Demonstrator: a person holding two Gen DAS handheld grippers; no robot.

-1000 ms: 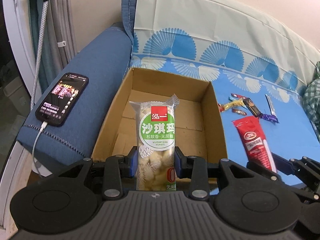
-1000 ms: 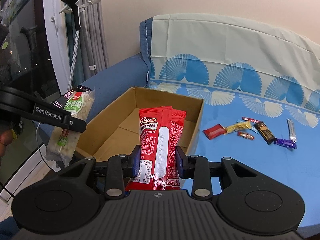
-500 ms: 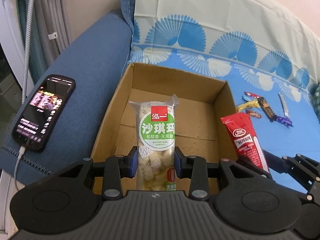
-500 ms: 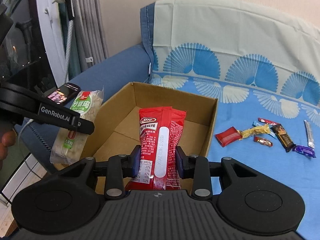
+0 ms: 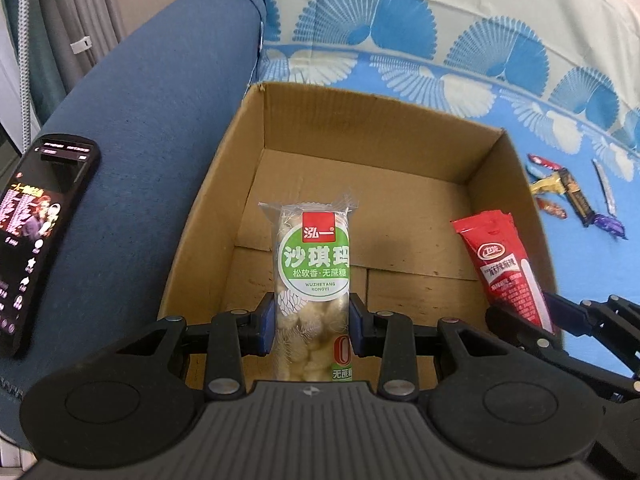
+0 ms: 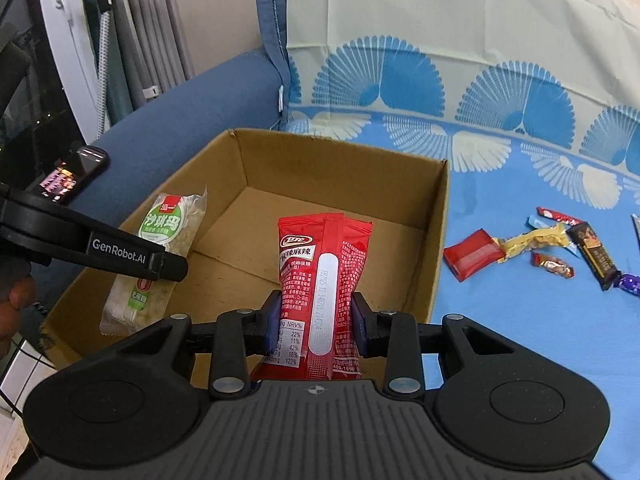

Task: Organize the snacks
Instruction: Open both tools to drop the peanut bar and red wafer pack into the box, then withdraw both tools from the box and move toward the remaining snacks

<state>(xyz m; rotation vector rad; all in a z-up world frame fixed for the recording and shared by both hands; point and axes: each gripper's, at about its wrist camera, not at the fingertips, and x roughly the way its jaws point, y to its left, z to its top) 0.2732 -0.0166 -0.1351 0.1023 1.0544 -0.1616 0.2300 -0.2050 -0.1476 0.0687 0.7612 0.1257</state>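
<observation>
Cardboard box is sitting under both claws. Left claw is pinching a soft, crushable green pack mid-body; right claw is pinching a light, slippery red pack low down.

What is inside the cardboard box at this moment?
The cardboard box shows only bare brown floor flaps. The green-label snack and the red snack packet are held over it, hiding some floor. The near floor is covered by the tongs' bodies.

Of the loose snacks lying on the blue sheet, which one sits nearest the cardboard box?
The flat red packet, lying closest to the cardboard box wall. The yellow wrapper, the dark bar and the purple candy all lie farther out.
</observation>
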